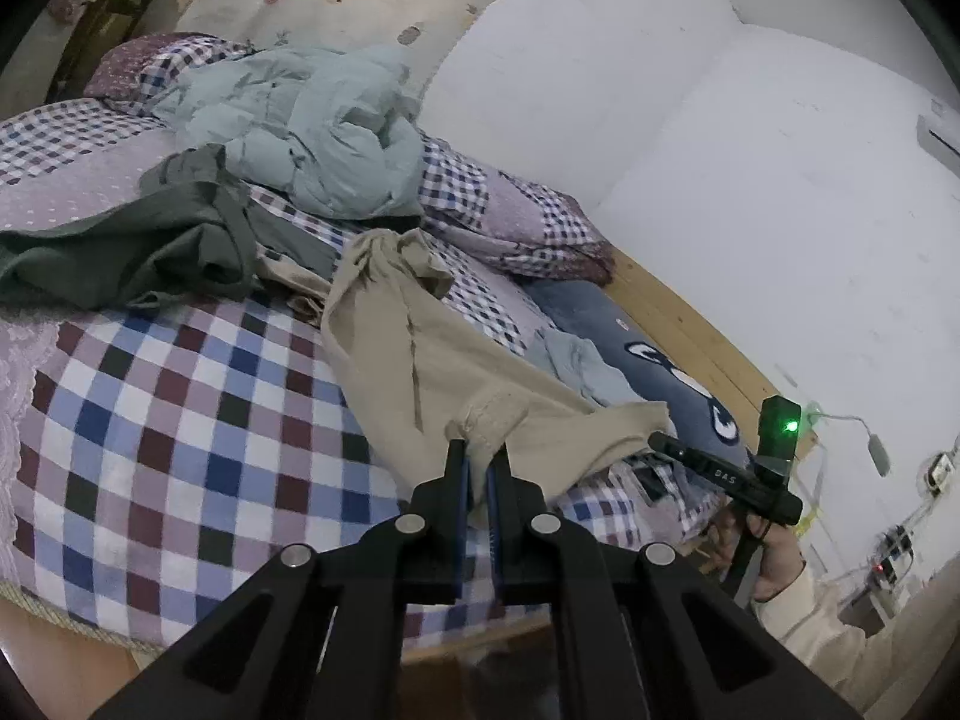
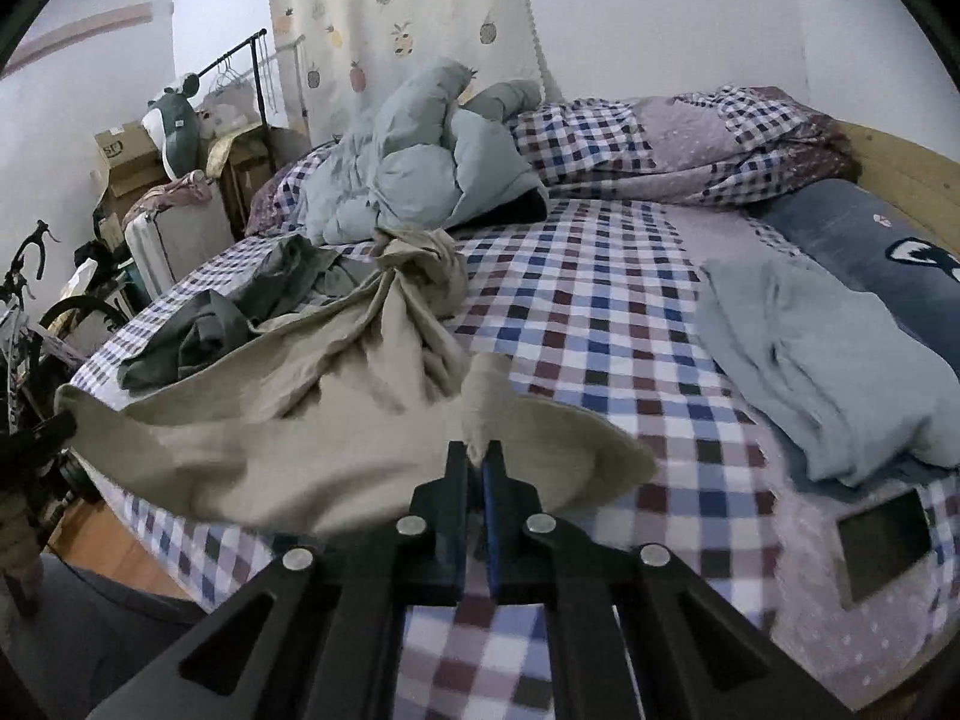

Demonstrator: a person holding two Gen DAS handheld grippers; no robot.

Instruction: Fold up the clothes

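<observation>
A beige garment [image 1: 414, 348] lies stretched over the checkered bed [image 1: 180, 420]. My left gripper [image 1: 478, 450] is shut on one corner of its near edge. My right gripper [image 2: 478, 453] is shut on another corner of the same beige garment [image 2: 288, 420], which sags between the two. The right gripper's body also shows in the left wrist view [image 1: 720, 477], held by a hand. The garment's far end is bunched near a dark green garment [image 1: 156, 240], which also shows in the right wrist view [image 2: 228, 324].
A pale blue quilt [image 2: 420, 156] is heaped at the back of the bed. A folded light blue garment [image 2: 828, 354] and a dark blue pillow [image 2: 882, 240] lie at right. Boxes and a bicycle [image 2: 24, 312] stand left of the bed. Wooden headboard [image 1: 678, 324].
</observation>
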